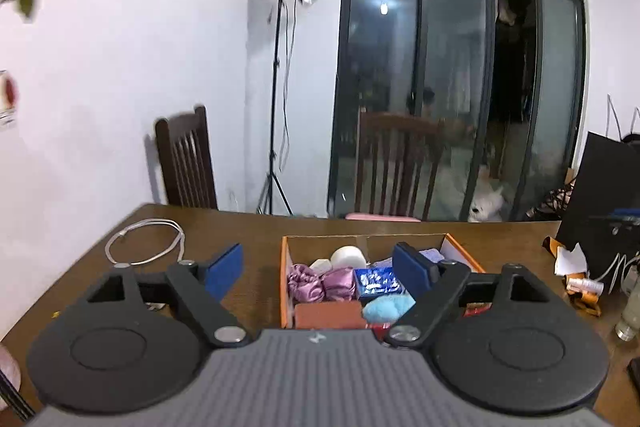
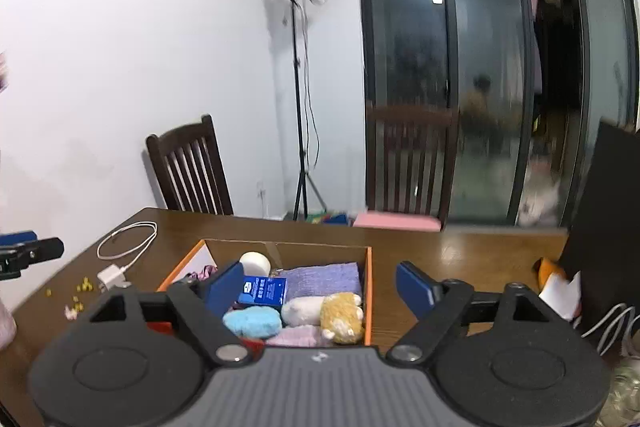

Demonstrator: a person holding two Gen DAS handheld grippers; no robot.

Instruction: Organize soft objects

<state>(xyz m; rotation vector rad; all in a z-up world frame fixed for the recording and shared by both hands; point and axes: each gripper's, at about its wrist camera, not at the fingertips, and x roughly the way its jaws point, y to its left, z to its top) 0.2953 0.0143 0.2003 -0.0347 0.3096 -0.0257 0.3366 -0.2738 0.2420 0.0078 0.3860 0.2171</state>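
An orange-edged cardboard box (image 1: pixel 285 267) stands on the brown table; it also shows in the right wrist view (image 2: pixel 369 291). In it lie a pink satin cloth (image 1: pixel 320 285), a white ball (image 1: pixel 349 257), a blue fluffy toy (image 1: pixel 386 307), a blue packet (image 1: pixel 376 281) and a brown block (image 1: pixel 330 315). The right wrist view adds a purple cloth (image 2: pixel 326 277), a white plush (image 2: pixel 302 309) and a yellow plush (image 2: pixel 342 317). My left gripper (image 1: pixel 318 269) is open and empty above the box. My right gripper (image 2: pixel 320 287) is open and empty above the box.
A white cable (image 1: pixel 144 241) with a charger (image 2: pixel 112 277) lies at the table's left. Small yellow bits (image 2: pixel 80 293) lie near it. Wrappers and a bottle (image 1: pixel 580 279) and a black panel (image 1: pixel 604 211) stand right. Two chairs (image 1: pixel 186 163) and a light stand (image 1: pixel 276 115) are behind.
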